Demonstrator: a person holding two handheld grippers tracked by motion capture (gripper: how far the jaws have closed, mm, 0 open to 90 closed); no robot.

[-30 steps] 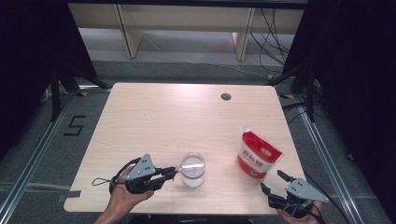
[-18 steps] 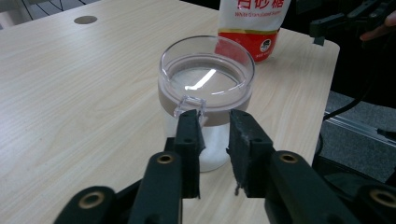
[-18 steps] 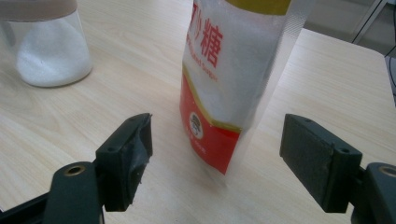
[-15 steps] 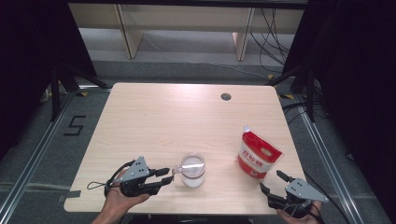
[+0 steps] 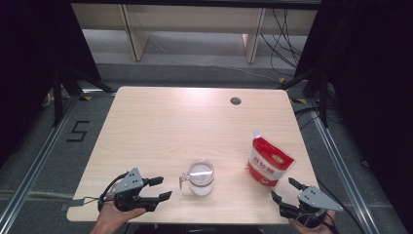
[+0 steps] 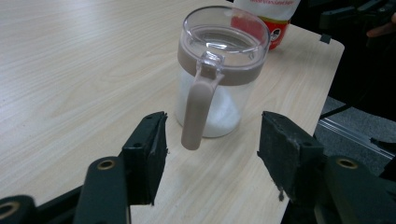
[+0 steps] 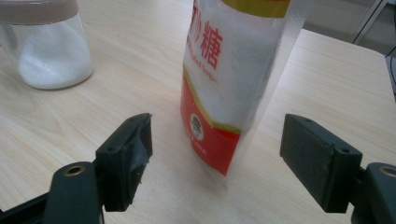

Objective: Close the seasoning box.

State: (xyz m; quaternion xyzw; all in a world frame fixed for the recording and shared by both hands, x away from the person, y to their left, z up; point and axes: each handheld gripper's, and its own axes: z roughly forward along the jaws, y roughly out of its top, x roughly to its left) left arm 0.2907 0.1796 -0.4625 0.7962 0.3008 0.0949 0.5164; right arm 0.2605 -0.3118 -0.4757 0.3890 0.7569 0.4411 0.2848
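Here, a lidded jar (image 5: pixel 200 177) part-filled with white granules is seen upright near the front edge of the tabletop (image 5: pixel 170 126), its handle turned toward the left gripper (image 5: pixel 160 188). That gripper is held wide, empty, just short of the handle (image 6: pixel 196 112). To the right, a red-and-white bag (image 5: pixel 268 161) is stood upright. The right gripper (image 5: pixel 285 191) is likewise spread wide and empty, aimed at the bag from just in front.

Each handheld tool is built in black: the left gripper (image 5: pixel 161 188) and right gripper (image 5: pixel 283 189) are topped by grey three-cornered plates. Brass-ringed screw holes are seen behind flat, scuffed pads (image 6: pixel 153 154). A black cable is looped behind the left gripper.
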